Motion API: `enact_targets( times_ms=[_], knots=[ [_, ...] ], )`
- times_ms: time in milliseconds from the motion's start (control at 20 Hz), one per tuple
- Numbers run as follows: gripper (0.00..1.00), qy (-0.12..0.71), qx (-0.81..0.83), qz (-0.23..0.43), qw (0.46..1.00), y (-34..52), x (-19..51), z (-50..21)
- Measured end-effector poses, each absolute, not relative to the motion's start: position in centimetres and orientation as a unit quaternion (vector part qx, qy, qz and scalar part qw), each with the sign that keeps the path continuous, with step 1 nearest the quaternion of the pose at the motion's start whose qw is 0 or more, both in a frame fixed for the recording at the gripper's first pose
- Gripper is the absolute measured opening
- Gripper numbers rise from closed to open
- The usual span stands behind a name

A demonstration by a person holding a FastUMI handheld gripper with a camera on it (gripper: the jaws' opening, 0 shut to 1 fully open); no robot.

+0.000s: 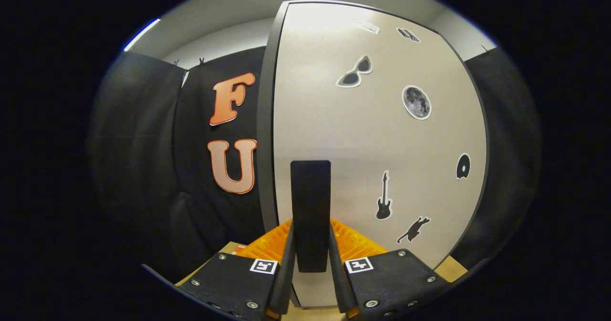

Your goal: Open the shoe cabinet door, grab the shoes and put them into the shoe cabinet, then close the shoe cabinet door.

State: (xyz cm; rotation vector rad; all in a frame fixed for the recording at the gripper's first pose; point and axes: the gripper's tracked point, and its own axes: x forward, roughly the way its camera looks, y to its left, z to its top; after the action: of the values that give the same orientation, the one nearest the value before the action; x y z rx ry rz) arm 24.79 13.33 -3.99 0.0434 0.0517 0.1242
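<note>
The shoe cabinet door (pixel 372 139) is a pale panel with a dark edge, standing right in front of me, dotted with small stickers. Its black upright handle (pixel 310 201) rises from between my fingers. My gripper (pixel 310 259) is shut on the lower part of that handle, one finger pressing each side. The door's left edge (pixel 266 134) stands out against the black cloth wall behind it; I cannot tell how far the door is swung.
Stickers on the door include sunglasses (pixel 354 72), a moon (pixel 416 102), a guitar (pixel 384 197) and a cat (pixel 413 230). Black cloth wall (pixel 143 158) hangs left and right of the cabinet. A strip of wooden floor (pixel 451 266) shows low beside the fingers.
</note>
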Motion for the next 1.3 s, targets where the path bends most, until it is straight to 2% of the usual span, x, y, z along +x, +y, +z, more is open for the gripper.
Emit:
enact_targets(
  times_ms=[450,1300],
  knots=[
    [0.28,0.026,0.030,0.066,0.997,12.5,22.9,-3.8],
    [0.25,0.024,0.060,0.046,0.997,7.8,17.2,-4.1]
  ],
)
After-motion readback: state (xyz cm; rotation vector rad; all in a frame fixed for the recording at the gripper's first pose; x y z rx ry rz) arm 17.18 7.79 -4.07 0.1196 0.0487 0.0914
